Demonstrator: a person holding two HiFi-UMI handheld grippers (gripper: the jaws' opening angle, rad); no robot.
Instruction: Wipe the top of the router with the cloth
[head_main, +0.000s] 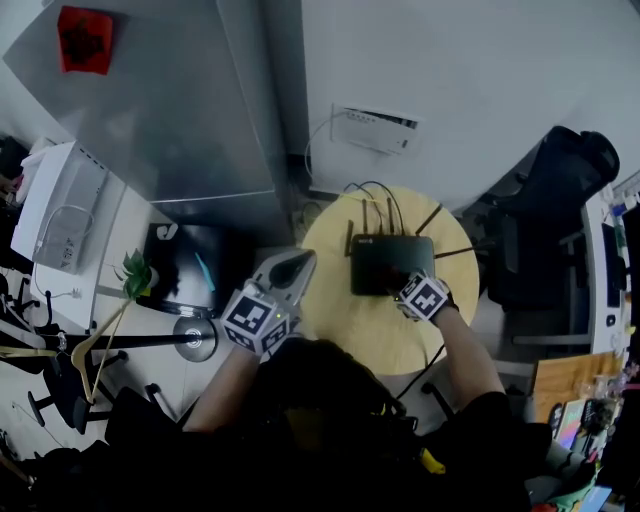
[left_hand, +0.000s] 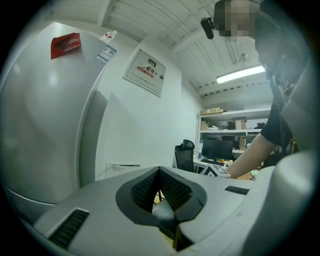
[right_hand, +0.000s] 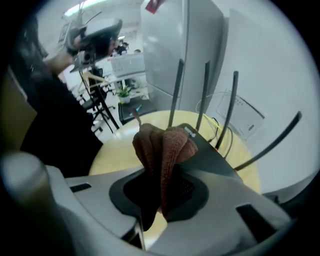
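Right gripper (head_main: 404, 285) over black router (head_main: 385, 258) on table (head_main: 340, 330)

You work under a ceiling tube lamp (left_hand: 240, 74), which burns out to plain white in the left gripper view; the refrigerator (left_hand: 45, 125) there carries a soft sheen. The head view is rather dim and grey, and your dark clothes (head_main: 330, 430) at its bottom lose all detail. Both gripper views bend straight lines strongly and go black in the corners. The cloth (right_hand: 162, 150) shows its weave; the room behind it is soft.
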